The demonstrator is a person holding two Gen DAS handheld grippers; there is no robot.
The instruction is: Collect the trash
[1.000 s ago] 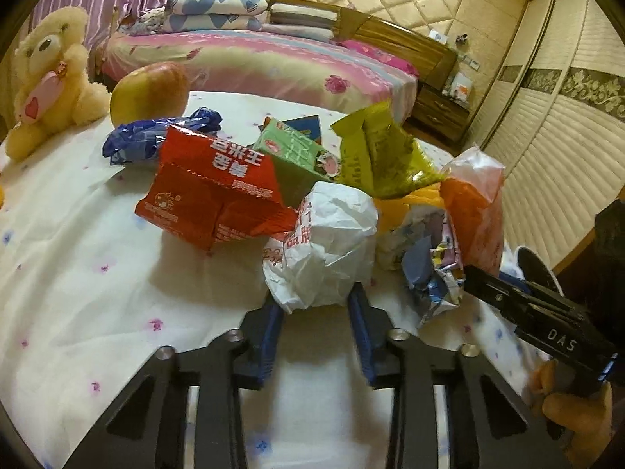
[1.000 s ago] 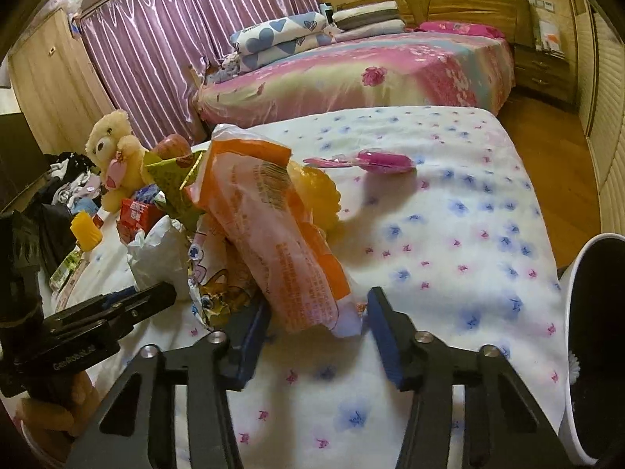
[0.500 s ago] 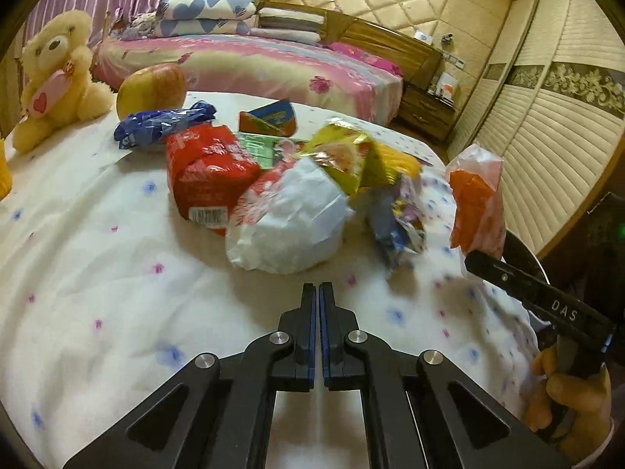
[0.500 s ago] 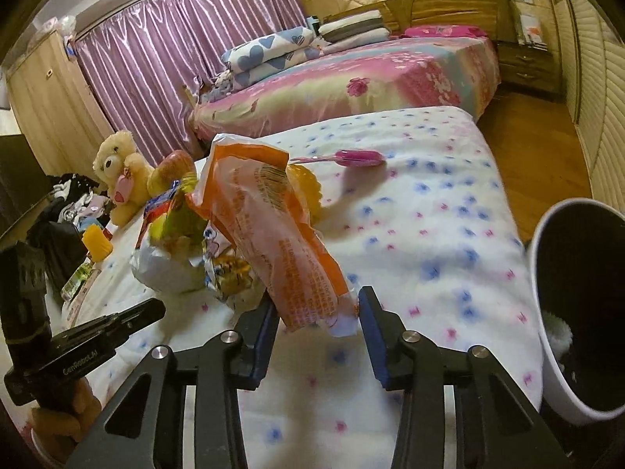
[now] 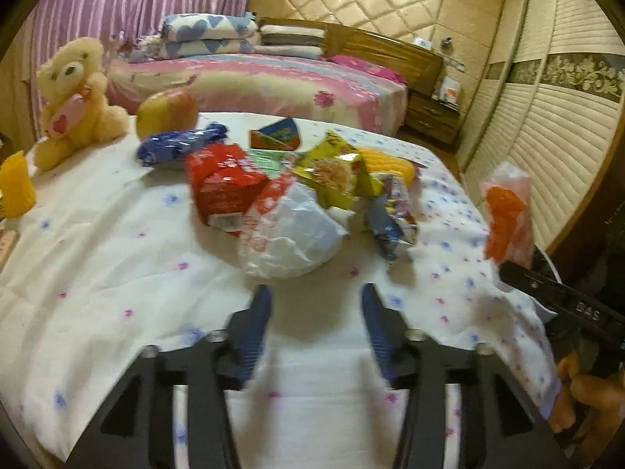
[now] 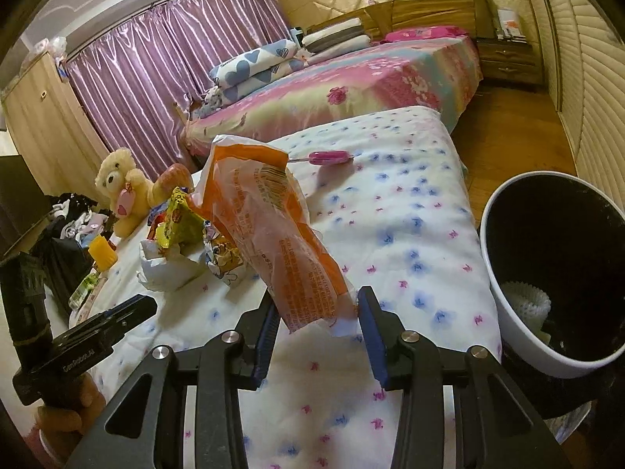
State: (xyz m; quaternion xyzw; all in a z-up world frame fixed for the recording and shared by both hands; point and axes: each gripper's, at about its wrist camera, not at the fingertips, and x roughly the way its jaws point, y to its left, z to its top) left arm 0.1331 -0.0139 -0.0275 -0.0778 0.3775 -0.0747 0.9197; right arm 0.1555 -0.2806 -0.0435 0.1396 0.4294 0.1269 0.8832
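Several crumpled snack wrappers lie heaped on the white flowered bedspread (image 5: 97, 258) in the left wrist view, nearest a white crinkled plastic bag (image 5: 291, 234); the left gripper (image 5: 315, 312) hovers just short of it, spread wide and empty. In the right wrist view, the right gripper (image 6: 317, 312) pinches the bottom edge of a tall orange plastic wrapper (image 6: 273, 234), with the white round trash bin (image 6: 508, 305) to its right. That thin grip could let the wrapper slip out before reaching the bin.

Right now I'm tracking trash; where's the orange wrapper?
The orange wrapper stands between the right hand-held gripper fingers, above the bedspread, left of the bin.
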